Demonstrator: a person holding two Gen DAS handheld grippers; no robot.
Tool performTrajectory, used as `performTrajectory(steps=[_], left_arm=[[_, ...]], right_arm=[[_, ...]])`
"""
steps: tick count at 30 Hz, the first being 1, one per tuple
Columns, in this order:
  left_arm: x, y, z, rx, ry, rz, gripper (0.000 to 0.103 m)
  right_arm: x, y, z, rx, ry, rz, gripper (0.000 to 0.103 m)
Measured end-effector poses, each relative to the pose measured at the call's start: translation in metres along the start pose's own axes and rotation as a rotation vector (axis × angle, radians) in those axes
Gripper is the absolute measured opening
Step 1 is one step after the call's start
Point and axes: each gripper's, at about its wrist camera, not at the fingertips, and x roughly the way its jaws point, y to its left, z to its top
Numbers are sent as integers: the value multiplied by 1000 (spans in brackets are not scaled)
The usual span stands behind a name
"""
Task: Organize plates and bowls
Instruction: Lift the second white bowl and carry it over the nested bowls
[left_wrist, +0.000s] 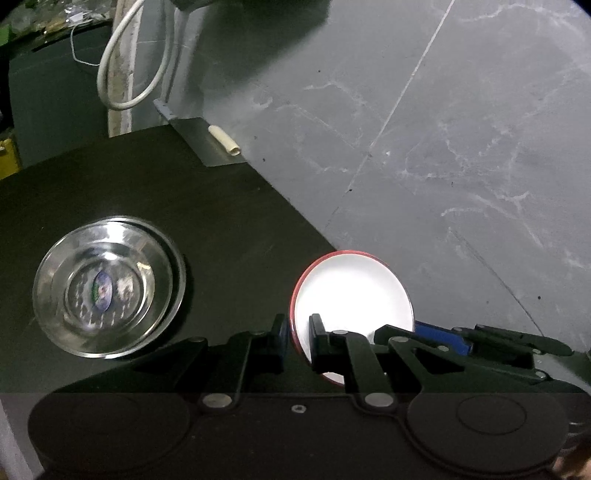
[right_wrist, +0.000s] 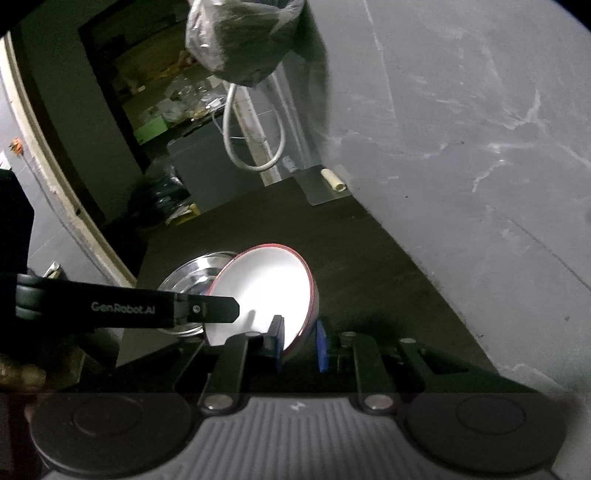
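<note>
A white bowl with a red rim (left_wrist: 354, 291) (right_wrist: 266, 288) hangs tilted above the dark table (left_wrist: 203, 221), held from two sides. In the left wrist view my left gripper (left_wrist: 299, 339) is shut on its near-left rim, and my right gripper (left_wrist: 437, 334) clamps the rim on the right with its blue pads. The right wrist view has my right gripper (right_wrist: 299, 345) shut on the bowl's near edge, while the left gripper (right_wrist: 231, 310) reaches in from the left onto the rim. A shiny steel bowl (left_wrist: 107, 288) (right_wrist: 195, 273) sits on the table, left of the white bowl.
The table's edge runs diagonally, with grey marble floor (left_wrist: 443, 147) beyond it on the right. At the far corner lie a metal sheet (left_wrist: 199, 144) and a small white tube (left_wrist: 225, 140). A white cable loop (left_wrist: 129, 74) hangs behind; a plastic-wrapped bundle (right_wrist: 243, 37) hangs overhead.
</note>
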Motion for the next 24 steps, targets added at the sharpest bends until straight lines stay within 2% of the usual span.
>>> performTrajectory(steps=[13,24], left_arm=[[-25,17,-33,-72,10,29,12],[-32,25,-46,-104,21,64,13]], right_arm=[[-8,23,-25,-56,74,79,20],[-7,37,-36,-96,116,113,21]])
